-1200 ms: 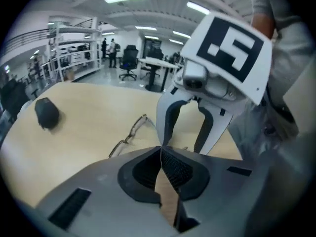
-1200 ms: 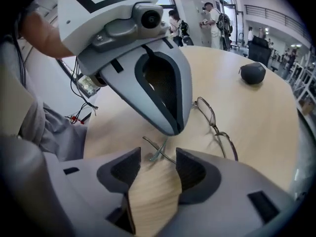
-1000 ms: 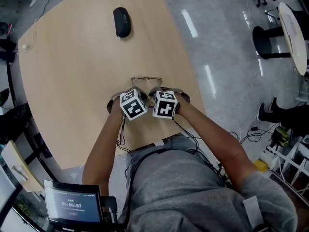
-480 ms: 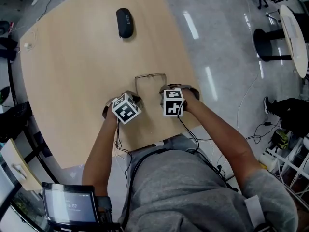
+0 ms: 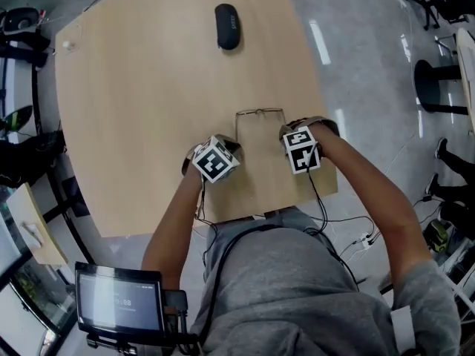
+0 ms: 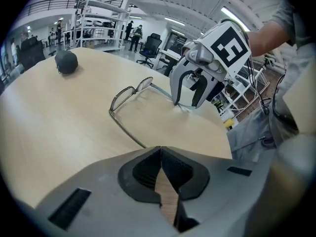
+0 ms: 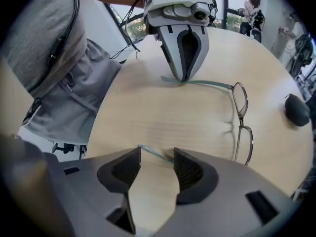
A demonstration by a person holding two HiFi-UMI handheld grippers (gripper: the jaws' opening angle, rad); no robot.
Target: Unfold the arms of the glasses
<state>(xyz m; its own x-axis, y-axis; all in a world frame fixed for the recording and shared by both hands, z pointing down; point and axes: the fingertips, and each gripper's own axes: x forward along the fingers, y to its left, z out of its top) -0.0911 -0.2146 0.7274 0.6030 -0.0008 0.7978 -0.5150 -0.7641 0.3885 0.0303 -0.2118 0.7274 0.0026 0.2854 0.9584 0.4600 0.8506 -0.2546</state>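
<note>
On the table (image 5: 148, 110), near the edge closest to the person: pale wood-grain top, matte, rounded outline, mostly bare. A dark, smooth, oblong case (image 5: 227, 27) sits well apart at the far side.

Glasses (image 5: 260, 112) lie between the two grippers, lens front away from the person, both arms running back toward the body. Thin wire frame, clear lenses, arm ends sleeved in a translucent teal material.

Left gripper (image 6: 160, 151): grey moulded shell, black ribbed pads. Jaws are closed tip to tip, pinching the end of the glasses' left arm; the right gripper view shows that teal end right at the jaw tips.

Right gripper (image 7: 157, 154): same build. Jaws stand apart, and the teal end of the right arm lies in the gap without being clamped.

Progress, as a judgement: both arms look swung out roughly square to the front, so the unfolding seems done or nearly so. What seems left is letting go on the left and drawing both grippers clear without dragging the light frame.
</note>
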